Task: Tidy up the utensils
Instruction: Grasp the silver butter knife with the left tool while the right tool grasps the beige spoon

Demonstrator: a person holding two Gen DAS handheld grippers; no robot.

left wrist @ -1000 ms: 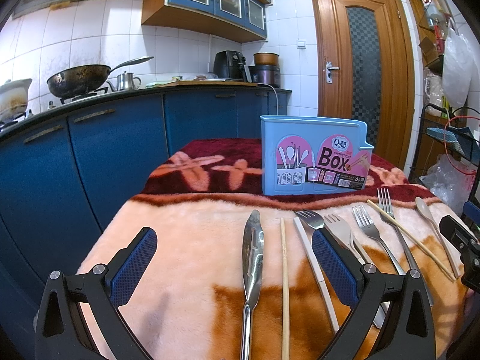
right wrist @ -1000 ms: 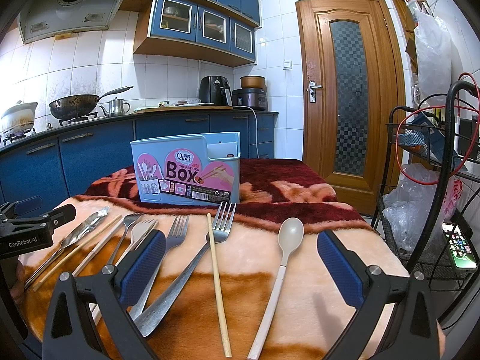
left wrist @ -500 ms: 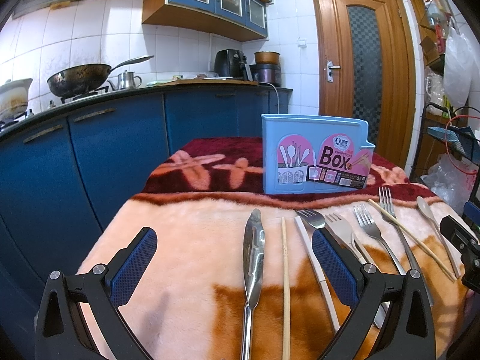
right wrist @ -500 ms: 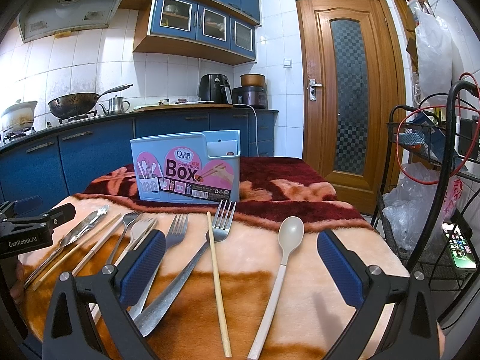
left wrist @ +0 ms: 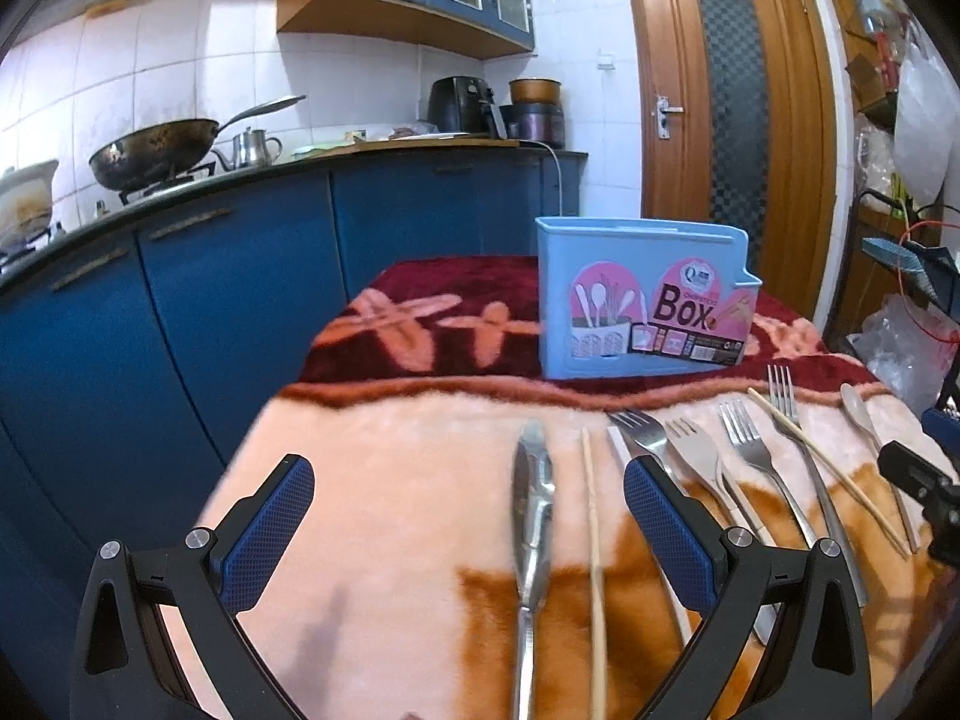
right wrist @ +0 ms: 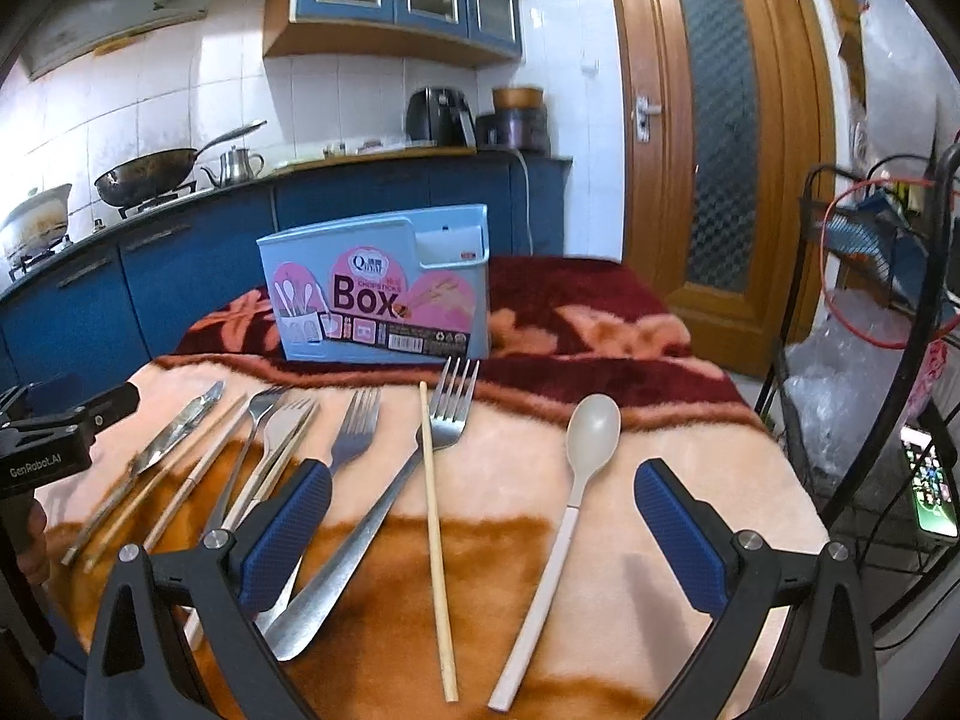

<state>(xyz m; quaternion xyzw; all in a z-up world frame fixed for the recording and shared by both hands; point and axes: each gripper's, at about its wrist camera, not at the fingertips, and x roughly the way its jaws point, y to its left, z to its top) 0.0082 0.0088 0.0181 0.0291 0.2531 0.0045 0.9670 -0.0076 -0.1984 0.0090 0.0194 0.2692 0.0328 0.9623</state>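
Note:
A light blue utensil box [left wrist: 645, 300] with a pink label stands upright at the far middle of the blanket-covered table; it also shows in the right wrist view [right wrist: 378, 288]. Utensils lie in a row in front of it: a metal knife [left wrist: 531, 516], a wooden chopstick [left wrist: 594, 540], several forks [left wrist: 744, 450], and a beige spoon [right wrist: 576, 480] beside another chopstick [right wrist: 435, 468]. My left gripper [left wrist: 468, 528] is open above the knife and chopstick. My right gripper [right wrist: 483, 534] is open above a large fork [right wrist: 384, 510], the chopstick and the spoon.
A fluffy orange, pink and dark red blanket [left wrist: 390, 480] covers the table. Blue kitchen cabinets [left wrist: 180, 312] with a wok [left wrist: 156, 156] stand at the left. A wooden door [left wrist: 732, 108] is behind. A wire rack [right wrist: 870, 360] with a phone [right wrist: 930, 492] stands close at the right.
The right wrist view has shifted slightly, so the box and utensils sit a little differently in frame. The left gripper has barely moved. Both grippers stay open.

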